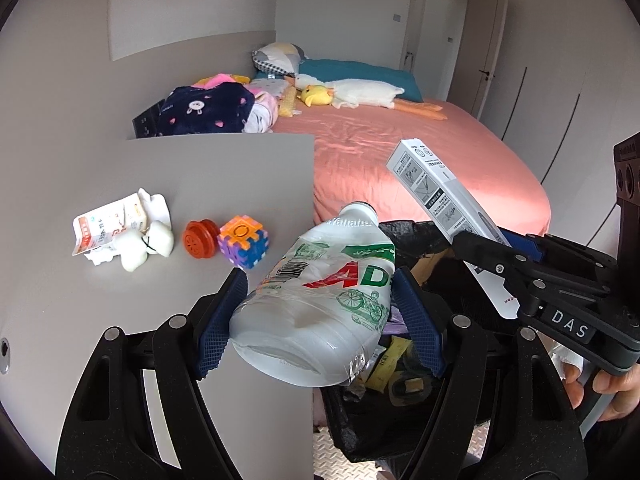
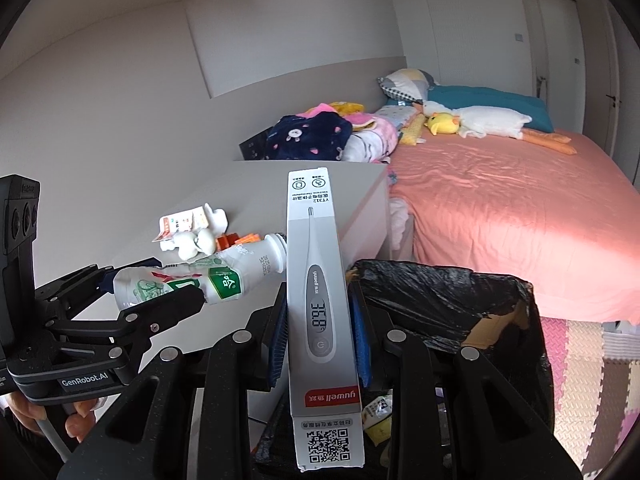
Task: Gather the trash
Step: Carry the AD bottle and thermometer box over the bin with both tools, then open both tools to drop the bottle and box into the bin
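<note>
My left gripper (image 1: 320,312) is shut on an empty white plastic bottle (image 1: 320,300) with a green and red label, held at the grey table's right edge over the black-lined trash bin (image 1: 424,236). The bottle also shows in the right wrist view (image 2: 192,280). My right gripper (image 2: 320,344) is shut on a long white thermometer box (image 2: 316,300), held upright above the bin (image 2: 460,300). The box also shows in the left wrist view (image 1: 440,196). Crumpled paper packaging and tissues (image 1: 120,228) lie on the table.
On the grey table (image 1: 160,180) also stand an orange cap-like toy (image 1: 200,239) and a colourful puzzle cube (image 1: 243,246). A bed with pink sheet (image 1: 400,152), clothes and plush toys lies beyond. Foam floor mats (image 2: 592,372) are on the right.
</note>
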{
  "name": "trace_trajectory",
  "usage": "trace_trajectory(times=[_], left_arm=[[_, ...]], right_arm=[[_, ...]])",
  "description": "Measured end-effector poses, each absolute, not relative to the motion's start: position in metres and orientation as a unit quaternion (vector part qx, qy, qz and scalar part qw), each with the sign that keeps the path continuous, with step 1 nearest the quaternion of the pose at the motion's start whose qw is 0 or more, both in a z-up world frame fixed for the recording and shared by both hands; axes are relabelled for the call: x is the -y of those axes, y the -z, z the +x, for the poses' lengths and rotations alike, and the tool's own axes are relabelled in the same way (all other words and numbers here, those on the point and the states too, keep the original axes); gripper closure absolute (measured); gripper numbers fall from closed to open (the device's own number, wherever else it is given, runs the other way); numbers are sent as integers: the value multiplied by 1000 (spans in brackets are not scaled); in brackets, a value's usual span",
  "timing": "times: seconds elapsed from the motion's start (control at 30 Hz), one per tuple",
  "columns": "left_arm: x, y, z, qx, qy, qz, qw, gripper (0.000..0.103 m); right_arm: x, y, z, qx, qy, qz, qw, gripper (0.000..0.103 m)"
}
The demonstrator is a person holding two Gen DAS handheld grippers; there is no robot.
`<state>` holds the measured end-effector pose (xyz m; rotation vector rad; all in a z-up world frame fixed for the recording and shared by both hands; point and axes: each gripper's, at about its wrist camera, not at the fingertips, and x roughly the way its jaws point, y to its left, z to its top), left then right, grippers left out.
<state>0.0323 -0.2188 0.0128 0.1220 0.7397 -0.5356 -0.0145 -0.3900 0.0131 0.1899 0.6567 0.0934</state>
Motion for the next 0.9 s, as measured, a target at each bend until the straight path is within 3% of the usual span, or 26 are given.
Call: trace_trajectory(times=[0.8,0.83,0.87,0.9], left_arm=[[302,5,26,-393,343,92,848,29],[305,7,26,-399,358,92,839,26],[309,9,26,-400,362,96,836,10],[312,11,24,-395,352,107,842,5]], right_arm=[[470,3,-33,-335,27,138,932,73],[474,4,-33,-335,28,145,931,71],[479,5,-34,-334,31,155,929,51],[484,5,-36,-328,44,165,929,36]])
